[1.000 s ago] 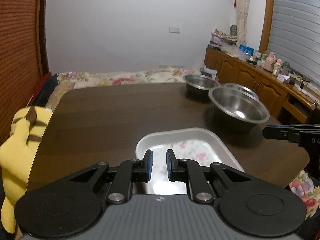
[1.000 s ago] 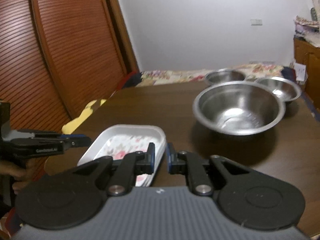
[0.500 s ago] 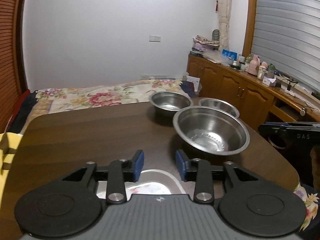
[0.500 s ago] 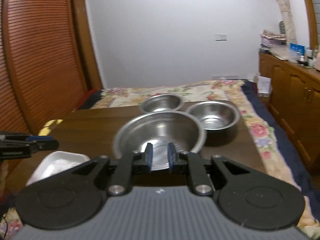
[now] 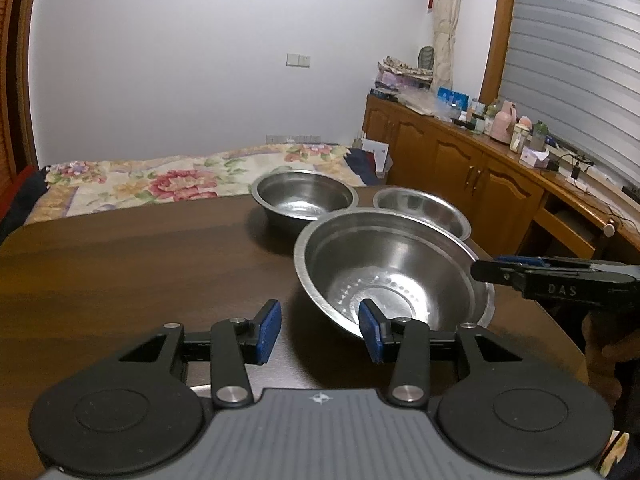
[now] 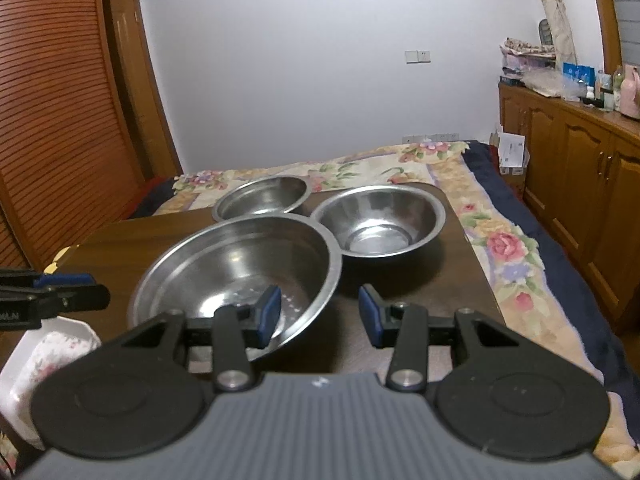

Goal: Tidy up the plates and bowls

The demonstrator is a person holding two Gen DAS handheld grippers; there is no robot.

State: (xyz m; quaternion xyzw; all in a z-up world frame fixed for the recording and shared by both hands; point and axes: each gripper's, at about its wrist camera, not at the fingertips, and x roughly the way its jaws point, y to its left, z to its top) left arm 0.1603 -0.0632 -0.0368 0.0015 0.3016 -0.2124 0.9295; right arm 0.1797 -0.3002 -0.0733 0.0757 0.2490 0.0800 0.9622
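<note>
Both grippers, left [image 5: 319, 332] and right [image 6: 319, 316], swung off the plate [image 6: 24, 364], jaws opening empty; straddle the big bowl's [image 5: 392, 268] rim squarely near the table's [image 5: 132, 264] edge

1. Setting: a home bedroom.
2. Evidence: a bed with a floral bedspread [image 5: 160, 184] behind the dark wooden table [image 5: 120, 264].
3. Wooden cabinets [image 5: 460, 168] carry bottles and household clutter [image 5: 500, 124].
4. A slatted wooden wardrobe door [image 6: 56, 120] and a curtain [image 5: 444, 20] are visible.

White wall [image 5: 180, 60], floral bedspread [image 5: 160, 184], wooden cabinets [image 5: 460, 168], slatted wooden door [image 6: 52, 120], dark table [image 5: 120, 272].
</note>
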